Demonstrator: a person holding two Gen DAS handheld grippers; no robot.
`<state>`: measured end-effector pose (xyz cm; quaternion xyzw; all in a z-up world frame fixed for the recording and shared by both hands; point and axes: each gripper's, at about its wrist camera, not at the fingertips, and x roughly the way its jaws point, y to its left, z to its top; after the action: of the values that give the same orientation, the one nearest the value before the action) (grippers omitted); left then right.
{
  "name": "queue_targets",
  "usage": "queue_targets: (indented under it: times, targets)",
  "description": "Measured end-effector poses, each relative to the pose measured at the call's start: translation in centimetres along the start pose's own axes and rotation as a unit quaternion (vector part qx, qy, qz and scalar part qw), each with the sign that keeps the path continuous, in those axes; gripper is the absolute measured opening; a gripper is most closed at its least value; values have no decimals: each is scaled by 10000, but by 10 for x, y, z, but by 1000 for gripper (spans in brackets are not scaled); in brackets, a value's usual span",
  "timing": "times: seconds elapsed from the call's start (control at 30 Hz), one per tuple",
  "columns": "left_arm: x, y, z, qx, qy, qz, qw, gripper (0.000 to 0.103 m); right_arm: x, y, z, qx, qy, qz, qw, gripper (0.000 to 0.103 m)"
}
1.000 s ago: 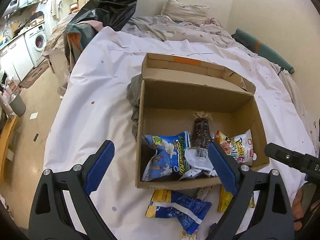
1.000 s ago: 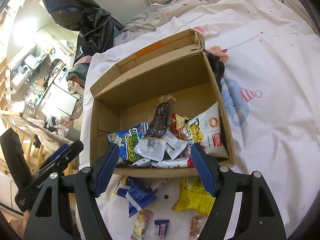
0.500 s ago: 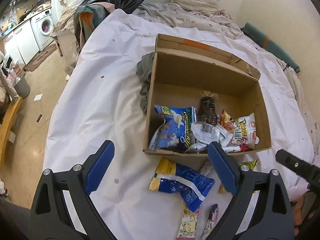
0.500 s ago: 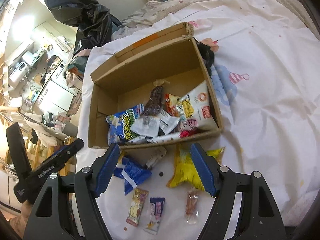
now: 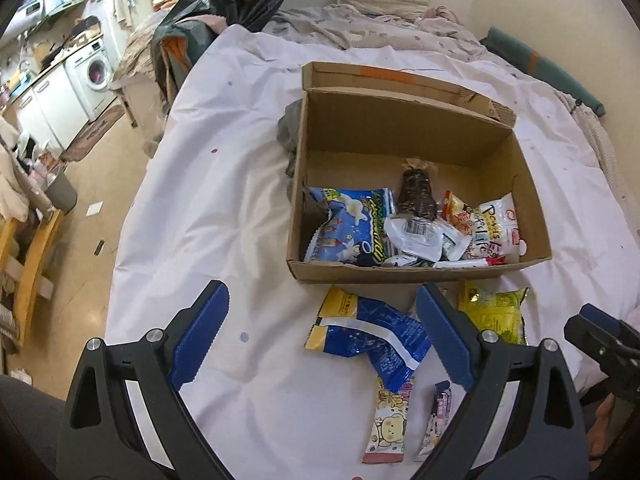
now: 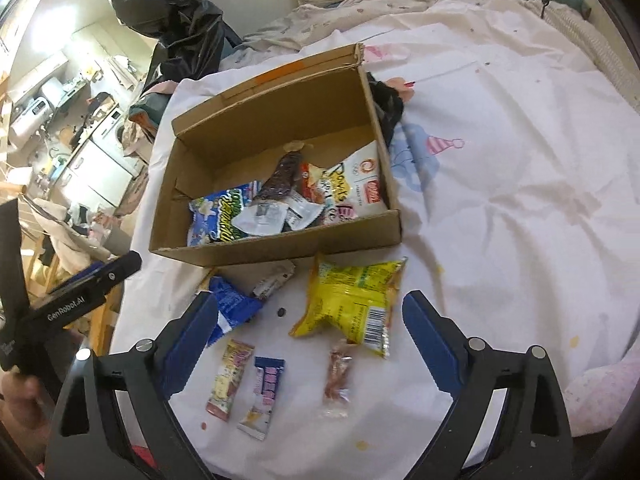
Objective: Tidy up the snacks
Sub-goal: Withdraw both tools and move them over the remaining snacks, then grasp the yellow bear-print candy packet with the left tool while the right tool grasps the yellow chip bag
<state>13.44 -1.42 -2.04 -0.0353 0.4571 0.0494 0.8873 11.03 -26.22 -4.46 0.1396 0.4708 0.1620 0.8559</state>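
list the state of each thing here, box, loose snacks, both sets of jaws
cardboard box: open, partly filled with snacks
yellow bag: loose on the sheet, outside the box
blue bag: loose on the sheet, crumpled
left gripper: jaws open, empty
right gripper: jaws opening, empty

Bright soft daylight, faint shadows; fisheye bends edges, dark corners; focus mostly sharp.

Left gripper (image 5: 322, 334) pointed steeply down, jaws spread wide, nothing between the blue pads (image 5: 444, 336). Right gripper (image 6: 310, 338) angled down likewise, jaws opening, nothing gripped. A hand (image 6: 18, 394) showed at the left gripper's handle in the right view. Grippers were side by side, apart.
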Motion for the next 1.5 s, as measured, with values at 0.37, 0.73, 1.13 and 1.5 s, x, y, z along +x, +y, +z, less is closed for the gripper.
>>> queue_targets:
  times: [0.37,0.73,1.13,1.5]
  targets:
    - [39,4,-25,-57,1041,-430,9936,93,8,-12,6,370,62,-250,9990,96]
    - [83,-49,-89,688,2558,-571,9626,46,20,-38,6,1025,354,-70,9941,96]
    - [18,-34,-77,746,2456,-937,9619,22,37,-58,7,1612,688,18,9845,96]
    - [11,24,-6,114,1335,-251,9907,23,100,-35,19,1225,1519,-218,9805,96]
